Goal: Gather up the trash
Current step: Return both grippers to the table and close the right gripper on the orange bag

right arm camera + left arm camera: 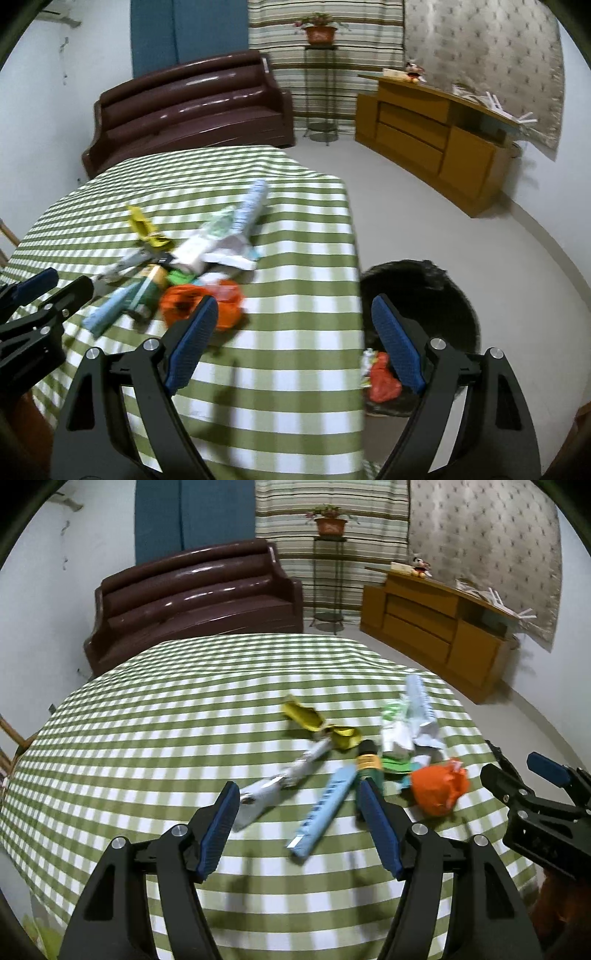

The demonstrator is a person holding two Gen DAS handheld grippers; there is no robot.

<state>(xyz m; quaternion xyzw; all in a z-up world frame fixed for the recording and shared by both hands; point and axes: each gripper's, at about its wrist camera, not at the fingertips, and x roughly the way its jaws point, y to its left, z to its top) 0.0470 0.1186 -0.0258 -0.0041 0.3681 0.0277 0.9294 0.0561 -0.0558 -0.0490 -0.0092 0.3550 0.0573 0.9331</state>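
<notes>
A pile of trash lies on the green checked tablecloth [147, 738]: a yellow wrapper [317, 723], a silver-white wrapper [273, 786], a light blue wrapper [321, 812], a green can [369, 764], crumpled white packaging [406, 723] and an orange bag [439, 786]. My left gripper [299, 788] hovers open just in front of the pile, with nothing between its pads. My right gripper [295, 302] is open over the table's right edge, its left pad beside the orange bag [225, 306]. A black bin bag [436, 291] on the floor holds red and white trash [382, 380].
A dark brown sofa [195, 598] stands behind the table, and a plant stand [328, 572] is next to it. A wooden cabinet [436, 136] lines the right wall. Bare floor [424, 206] lies between table and cabinet.
</notes>
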